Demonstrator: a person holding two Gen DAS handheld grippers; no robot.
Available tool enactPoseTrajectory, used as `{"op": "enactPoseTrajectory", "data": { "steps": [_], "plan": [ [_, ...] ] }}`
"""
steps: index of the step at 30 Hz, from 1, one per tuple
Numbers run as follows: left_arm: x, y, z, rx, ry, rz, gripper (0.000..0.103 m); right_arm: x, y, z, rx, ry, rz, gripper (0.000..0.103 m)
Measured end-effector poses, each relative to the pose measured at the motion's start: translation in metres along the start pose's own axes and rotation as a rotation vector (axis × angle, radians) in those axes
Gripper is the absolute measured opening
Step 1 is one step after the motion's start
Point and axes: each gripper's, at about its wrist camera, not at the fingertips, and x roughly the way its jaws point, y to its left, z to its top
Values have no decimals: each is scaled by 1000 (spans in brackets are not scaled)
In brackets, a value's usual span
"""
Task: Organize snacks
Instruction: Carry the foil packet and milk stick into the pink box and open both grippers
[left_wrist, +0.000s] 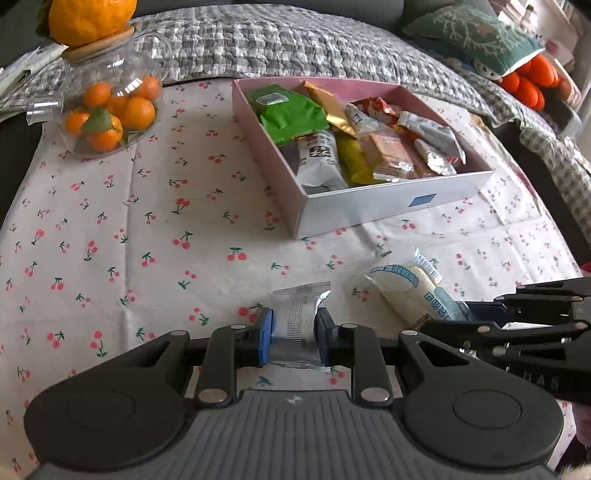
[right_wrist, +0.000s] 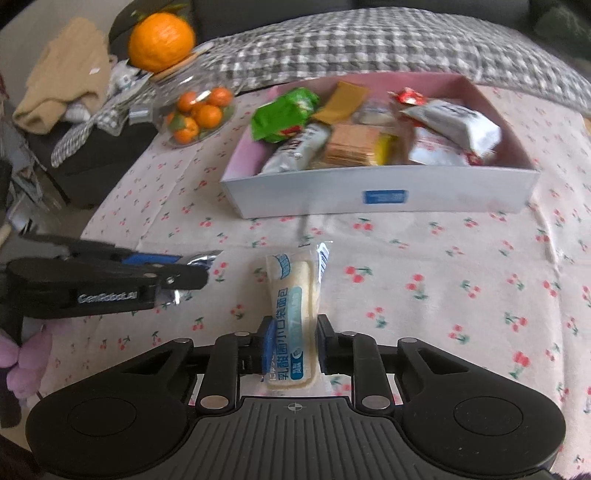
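Observation:
My left gripper (left_wrist: 294, 325) is shut on a small clear-and-silver snack packet (left_wrist: 298, 314), just over the cherry-print tablecloth (left_wrist: 147, 221). My right gripper (right_wrist: 293, 341) is shut on a long white bread packet (right_wrist: 295, 314) with blue print; it also shows in the left wrist view (left_wrist: 410, 291). The right gripper enters the left wrist view from the right (left_wrist: 480, 321). The left gripper shows in the right wrist view at the left (right_wrist: 184, 273), with the silver packet (right_wrist: 201, 258). A pink snack box (left_wrist: 399, 201) (right_wrist: 369, 195) holding several packets lies beyond both grippers.
A glass teapot of small oranges (left_wrist: 110, 110) (right_wrist: 195, 110) with a big orange (left_wrist: 88, 20) on its lid stands at the far left. A grey checked blanket (left_wrist: 295, 44) lies behind the table. Clothes (right_wrist: 66, 92) are piled at the left.

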Motion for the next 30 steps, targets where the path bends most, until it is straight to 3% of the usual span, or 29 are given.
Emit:
{"op": "enactPoseTrajectory", "data": {
  "steps": [15,30],
  "plan": [
    [-22,-37,10,-60,-47,-41,22,-26,-65,20,238,-5,33,21],
    [-31,-43,43,-156,-185,-67,22,-57,-115,63,428,-151,81,21]
  ]
}}
